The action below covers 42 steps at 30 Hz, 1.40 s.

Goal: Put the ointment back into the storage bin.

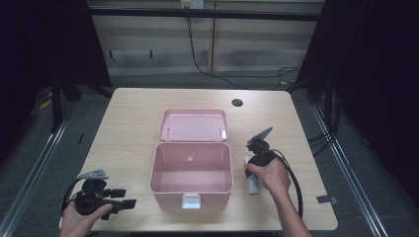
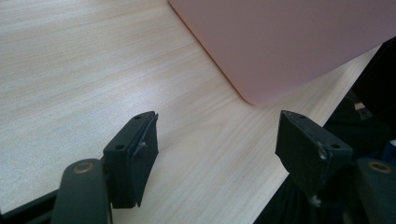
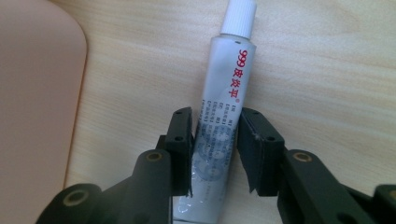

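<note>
My right gripper (image 3: 215, 140) pinches the white tube (image 3: 224, 107) at frame centre (flat on the worktop (image 3: 327, 70)); my left gripper (image 2: 217, 140) gapes wide.

The open pink box (image 1: 191, 170) blocked the table's (image 1: 133, 123) middle between my hands, its lid (image 1: 193, 125) lying flat behind, while bare wood stretched free either side
</note>
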Each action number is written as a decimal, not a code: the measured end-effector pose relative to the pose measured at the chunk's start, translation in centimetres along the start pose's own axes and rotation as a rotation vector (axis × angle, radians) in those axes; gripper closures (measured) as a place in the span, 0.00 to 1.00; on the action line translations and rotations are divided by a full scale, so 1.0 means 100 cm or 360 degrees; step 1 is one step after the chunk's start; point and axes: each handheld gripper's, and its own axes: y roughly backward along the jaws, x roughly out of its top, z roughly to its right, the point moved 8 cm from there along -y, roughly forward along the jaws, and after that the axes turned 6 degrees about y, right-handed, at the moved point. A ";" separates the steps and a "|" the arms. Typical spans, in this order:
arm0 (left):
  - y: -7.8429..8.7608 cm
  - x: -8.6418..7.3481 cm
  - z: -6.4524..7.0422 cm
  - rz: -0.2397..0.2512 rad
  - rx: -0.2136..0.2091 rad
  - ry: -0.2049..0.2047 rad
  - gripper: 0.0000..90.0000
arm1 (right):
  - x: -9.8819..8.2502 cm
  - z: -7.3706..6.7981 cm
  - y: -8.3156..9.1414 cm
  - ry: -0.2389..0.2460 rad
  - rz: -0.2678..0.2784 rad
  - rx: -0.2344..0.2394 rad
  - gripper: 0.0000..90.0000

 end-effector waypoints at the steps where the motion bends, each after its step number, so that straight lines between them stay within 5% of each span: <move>1: 0.000 0.000 0.000 0.0000 -0.0001 0.0000 0.33 | 0.000 0.000 -0.001 0.0025 0.0000 -0.0005 0.75; 14: 0.000 0.000 0.000 -0.0002 -0.0001 0.0002 0.32 | -0.002 -0.005 -0.005 0.0209 -0.0049 -0.0100 0.79; 31: 0.000 0.000 0.000 0.0004 0.0004 0.0010 0.32 | -0.007 -0.006 0.006 0.0239 -0.0030 -0.0013 0.80; 42: -0.001 0.000 0.000 0.0001 0.0003 0.0009 0.32 | -0.017 -0.002 0.023 0.0374 0.0013 0.0041 0.80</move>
